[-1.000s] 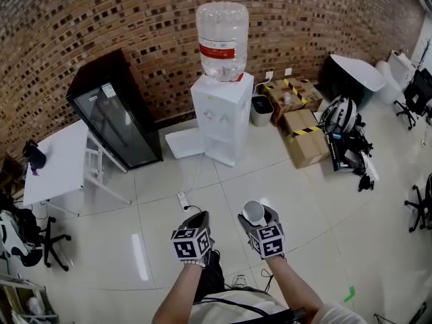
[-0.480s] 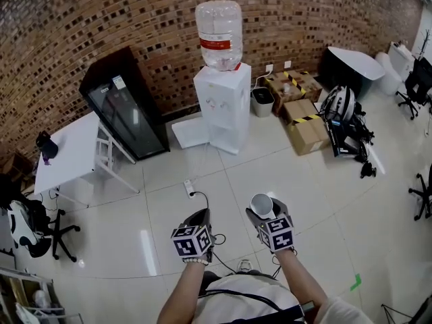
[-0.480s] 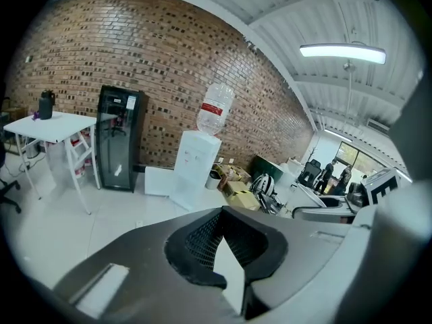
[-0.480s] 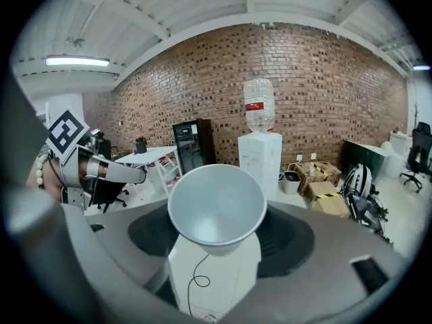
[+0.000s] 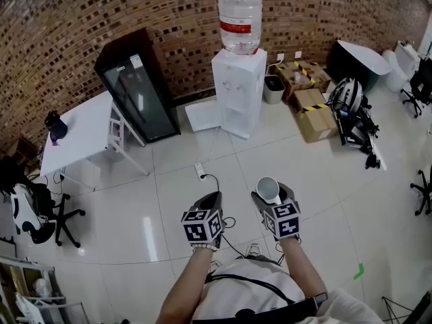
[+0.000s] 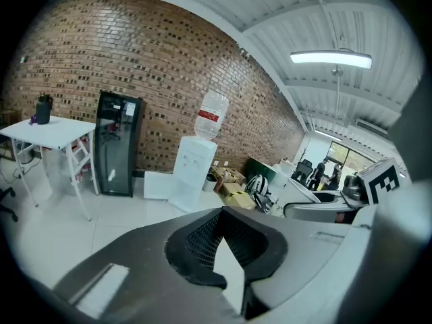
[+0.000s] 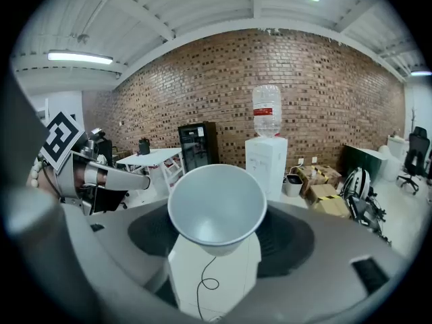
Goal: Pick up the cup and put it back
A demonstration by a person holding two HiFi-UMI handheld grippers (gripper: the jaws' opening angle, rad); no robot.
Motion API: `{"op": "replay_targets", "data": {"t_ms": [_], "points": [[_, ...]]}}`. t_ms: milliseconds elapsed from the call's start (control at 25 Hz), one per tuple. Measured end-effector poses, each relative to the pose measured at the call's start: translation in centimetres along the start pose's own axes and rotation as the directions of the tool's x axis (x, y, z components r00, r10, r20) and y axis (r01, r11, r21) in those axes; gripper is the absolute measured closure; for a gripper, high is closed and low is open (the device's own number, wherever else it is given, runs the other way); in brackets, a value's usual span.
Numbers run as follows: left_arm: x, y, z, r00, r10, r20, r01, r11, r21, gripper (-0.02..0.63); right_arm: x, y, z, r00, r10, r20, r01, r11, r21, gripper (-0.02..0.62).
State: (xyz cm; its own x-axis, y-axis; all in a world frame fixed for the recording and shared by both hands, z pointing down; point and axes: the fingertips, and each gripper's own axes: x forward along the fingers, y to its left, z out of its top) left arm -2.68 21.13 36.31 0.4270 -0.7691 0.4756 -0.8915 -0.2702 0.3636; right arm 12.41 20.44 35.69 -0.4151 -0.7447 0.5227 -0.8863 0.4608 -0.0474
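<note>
Tiled floor [image 5: 169, 201] lies beneath the cup [image 5: 268, 188], a light, thin-walled white one (probably paper, easily crushed). The right gripper [image 5: 273, 196] fingers clamp its lower wall, so grip gently. The left gripper [image 5: 210, 200] fingers are together, empty. Water dispenser [image 5: 237, 90] stands well ahead.

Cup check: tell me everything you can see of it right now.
The cup is small, plain white, paper-like, tapering to a narrow base, and empty. It sits mouth-up, clamped at its lower part between the jaws of the right gripper, held in the air above the tiled floor; nothing else touches it.
</note>
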Motion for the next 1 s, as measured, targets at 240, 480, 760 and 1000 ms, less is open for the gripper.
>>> {"op": "replay_targets", "data": {"t_ms": [240,480,760,1000], "points": [[-1.6,0.7,-0.1,0.999,-0.037,0.010,0.037,0.999,0.008,0.606,-1.2,2.1,0.0,1.000,-0.029,-0.002,0.029,1.000,-0.007,0.267],[-3.3,1.1,-0.2,0.998,-0.065,0.022,0.064,0.998,0.023,0.606,-1.9,4.3,0.5,0.999,-0.038,0.006,0.038,0.999,-0.013,0.267],[-4.4,1.6,-0.2,0.998,-0.056,0.041,0.056,0.998,0.007,0.606,-2.1,5.4,0.1,0.999,-0.033,0.008,0.033,0.999,-0.011,0.267],[-4.2,1.2,-0.1,0.998,-0.042,0.043,0.042,0.999,0.006,0.606,-2.0,4.9,-0.1,1.000,-0.023,0.002,0.023,1.000,-0.008,0.267]]}}
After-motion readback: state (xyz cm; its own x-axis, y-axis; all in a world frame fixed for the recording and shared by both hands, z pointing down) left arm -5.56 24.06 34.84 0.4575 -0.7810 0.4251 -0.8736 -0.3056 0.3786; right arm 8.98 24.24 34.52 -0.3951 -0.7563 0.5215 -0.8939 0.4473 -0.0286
